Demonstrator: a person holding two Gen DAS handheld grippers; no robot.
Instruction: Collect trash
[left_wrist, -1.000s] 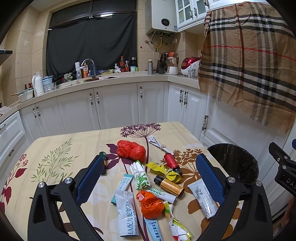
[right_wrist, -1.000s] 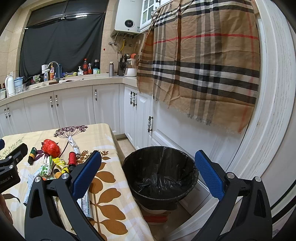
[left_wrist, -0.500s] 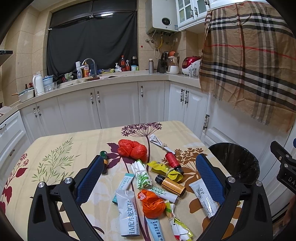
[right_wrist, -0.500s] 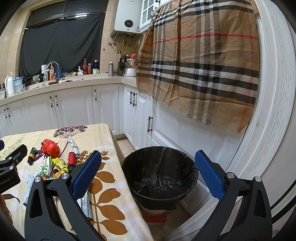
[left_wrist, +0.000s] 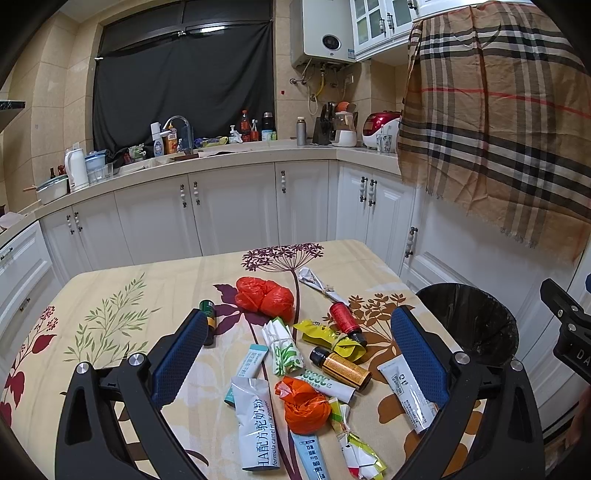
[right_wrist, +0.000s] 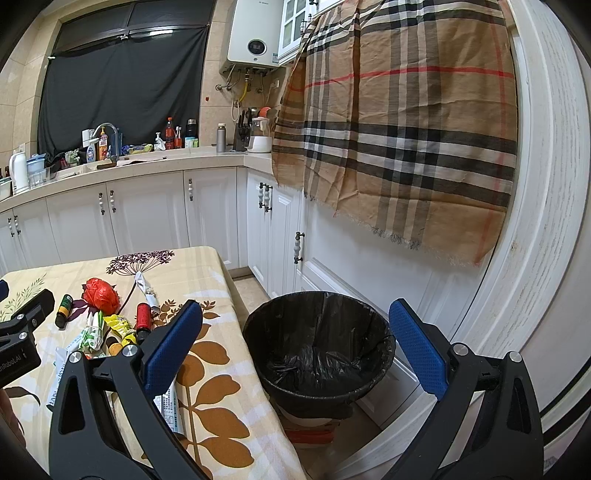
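Note:
A pile of trash lies on the floral tablecloth (left_wrist: 110, 295): a red plastic bag (left_wrist: 265, 298), an orange crumpled bag (left_wrist: 306, 406), a red bottle (left_wrist: 343, 320), an amber bottle (left_wrist: 341, 369), a green-capped bottle (left_wrist: 207, 314), yellow wrappers (left_wrist: 325, 332), a white pouch (left_wrist: 256, 424) and several tubes. My left gripper (left_wrist: 295, 350) is open and empty, above the pile. My right gripper (right_wrist: 295, 350) is open and empty, over the black-lined trash bin (right_wrist: 319, 350), which stands on the floor right of the table. The bin also shows in the left wrist view (left_wrist: 469, 321).
White kitchen cabinets (left_wrist: 221, 210) and a cluttered counter (left_wrist: 207, 151) run behind the table. A plaid cloth (right_wrist: 399, 129) hangs over the right wall above the bin. The table's right edge (right_wrist: 236, 314) sits close to the bin.
The left gripper's view has shifted slightly; the trash appears a little lower and closer. The right gripper has stayed still. Both remain open.

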